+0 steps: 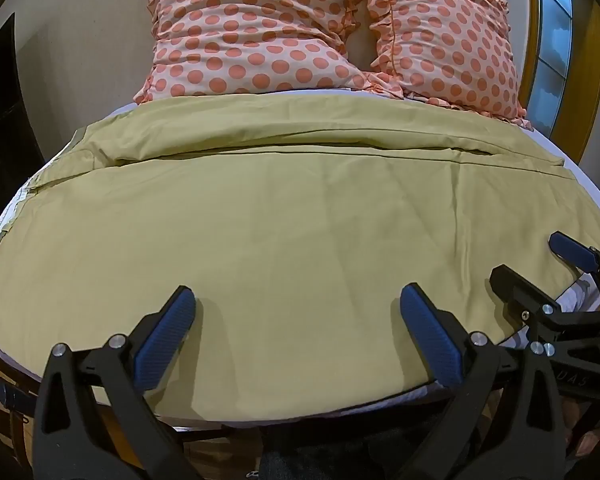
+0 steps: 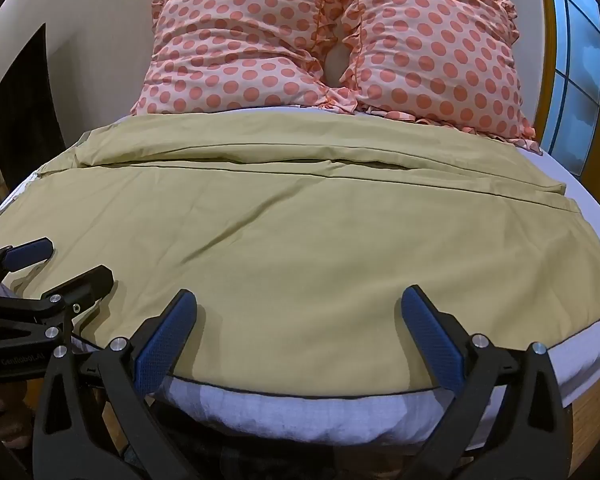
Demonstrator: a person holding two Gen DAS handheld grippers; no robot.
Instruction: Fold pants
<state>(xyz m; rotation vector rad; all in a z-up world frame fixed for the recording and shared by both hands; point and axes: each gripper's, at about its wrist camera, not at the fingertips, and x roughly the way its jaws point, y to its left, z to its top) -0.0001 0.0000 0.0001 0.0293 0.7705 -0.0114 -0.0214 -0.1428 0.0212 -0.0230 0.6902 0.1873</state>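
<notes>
Olive-yellow pants [image 1: 284, 216] lie spread flat across the bed, one leg lying along the far side with a seam line between; they also show in the right wrist view [image 2: 300, 232]. My left gripper [image 1: 296, 304] is open and empty, its blue pads over the near part of the cloth. My right gripper [image 2: 298, 304] is open and empty over the near hem. Each gripper shows in the other's view: the right one at the right edge [image 1: 540, 268], the left one at the left edge [image 2: 68, 268], both open over the cloth.
Two pink polka-dot pillows [image 1: 300, 28] stand against the wall at the head of the bed. The white mattress [image 2: 300, 412] edge runs just under the near hem. A window [image 2: 580, 68] with a yellow frame is at the right, a dark opening at the left.
</notes>
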